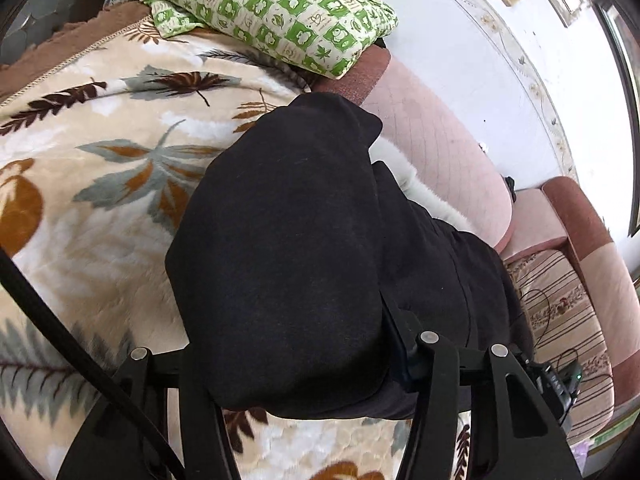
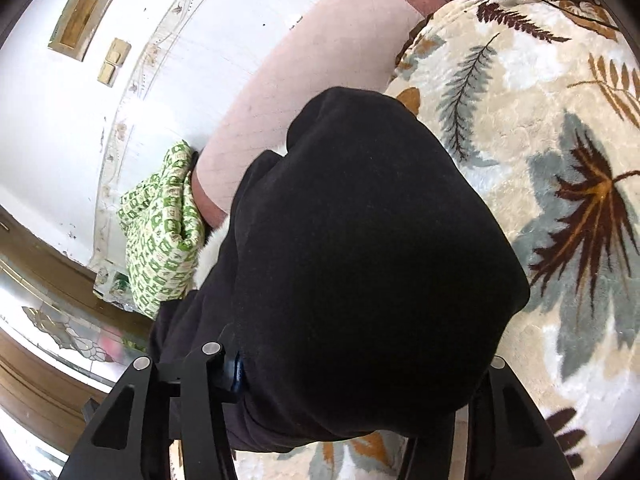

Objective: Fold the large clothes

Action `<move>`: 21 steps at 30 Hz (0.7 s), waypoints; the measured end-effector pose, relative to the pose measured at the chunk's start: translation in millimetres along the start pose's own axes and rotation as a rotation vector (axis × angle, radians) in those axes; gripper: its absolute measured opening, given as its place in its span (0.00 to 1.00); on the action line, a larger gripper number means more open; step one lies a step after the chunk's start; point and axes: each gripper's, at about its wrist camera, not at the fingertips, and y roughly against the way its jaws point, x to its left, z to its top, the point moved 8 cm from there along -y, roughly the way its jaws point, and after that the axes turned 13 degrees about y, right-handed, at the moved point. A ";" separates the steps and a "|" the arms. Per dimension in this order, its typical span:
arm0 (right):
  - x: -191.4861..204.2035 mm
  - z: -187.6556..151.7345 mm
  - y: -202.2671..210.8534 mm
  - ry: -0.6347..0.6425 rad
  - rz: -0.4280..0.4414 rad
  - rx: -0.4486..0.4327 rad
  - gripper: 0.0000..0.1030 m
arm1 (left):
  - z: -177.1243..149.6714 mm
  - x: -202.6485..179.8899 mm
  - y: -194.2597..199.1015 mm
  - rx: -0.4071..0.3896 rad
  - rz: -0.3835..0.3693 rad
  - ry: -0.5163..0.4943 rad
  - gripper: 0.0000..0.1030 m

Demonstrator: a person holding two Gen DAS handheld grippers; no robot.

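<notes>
Black fabric of the garment bulged between the fingers of the left tool, which pinched a thick fold of it above the leaf-patterned blanket. On the other side, the right tool gripped another bunch of the same garment, near the green checked pillow and pink sofa back.

Left gripper and right gripper angled downward, both clamped partway.

The leaf-patterned blanket lies open beside the black garment — green pillow and sofa backrest block behind.
</notes>
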 end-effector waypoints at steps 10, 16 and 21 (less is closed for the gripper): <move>1.7 -15.1 20.2 0.028 0.001 0.029 0.55 | -16.5 11.5 15.3 -0.002 0.034 -0.017 0.52; -10.3 -19.1 13.0 0.016 -0.019 0.052 0.56 | -20.5 11.9 12.8 -0.015 0.051 -0.020 0.52; -14.0 -21.1 10.9 0.020 -0.031 0.065 0.57 | -21.8 14.4 11.8 -0.020 0.058 -0.011 0.53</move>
